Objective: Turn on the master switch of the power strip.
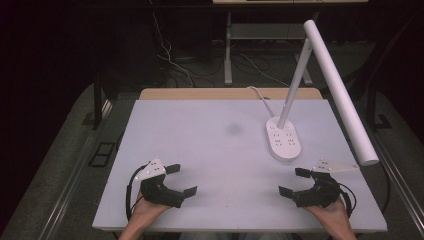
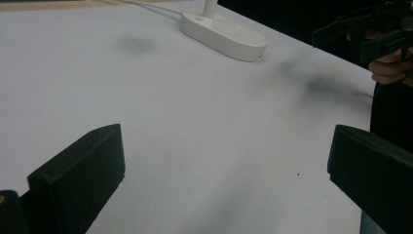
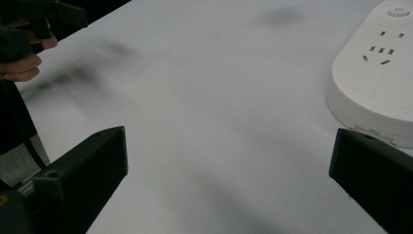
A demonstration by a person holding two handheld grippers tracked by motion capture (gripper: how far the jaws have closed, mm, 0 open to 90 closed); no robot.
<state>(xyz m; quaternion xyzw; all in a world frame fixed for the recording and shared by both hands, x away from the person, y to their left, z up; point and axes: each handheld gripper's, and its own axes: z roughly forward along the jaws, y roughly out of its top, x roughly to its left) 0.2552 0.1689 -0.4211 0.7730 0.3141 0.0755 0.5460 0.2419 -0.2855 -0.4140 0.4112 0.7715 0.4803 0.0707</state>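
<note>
While both hands rest at the near edge of the white worktop (image 1: 210, 145), each holds a black gripper with its fingers spread wide apart and nothing between them. The left gripper (image 1: 182, 181) sits at the near left, its fingers pointing toward the middle of the worktop, and a grey three-cornered plate (image 1: 151, 170) rides on top of it. The right gripper (image 1: 295, 182) sits at the near right, mirrored, fingers aimed inward, with its own grey plate (image 1: 332, 166) above. The two grippers are well apart, with bare white surface between them.

A white desk lamp (image 1: 330, 80) stands on the right half of the worktop. Its oval base (image 1: 283, 138) carries socket holes and lies beyond the right gripper, near it but not touching. A thin stem rises from the far end of the base, and the long tube-shaped head slants down toward the near right, ending above the right gripper's plate. A white cord (image 1: 260, 97) runs from the base toward the far edge.

In the left gripper view, the two black fingers (image 2: 78, 180) frame bare worktop, with the lamp base (image 2: 224, 34) farther off and the other hand (image 2: 389, 68) holding its gripper at the upper right. In the right gripper view, the fingers (image 3: 83, 170) stand equally wide, the lamp base (image 3: 375, 92) lies just beyond the right-hand finger, and the other hand (image 3: 24, 63) shows at the upper left.

A faint grey smudge (image 1: 233, 129) marks the worktop near its middle. Beyond the far edge, dark floor with loose cables (image 1: 170, 60) is visible.
</note>
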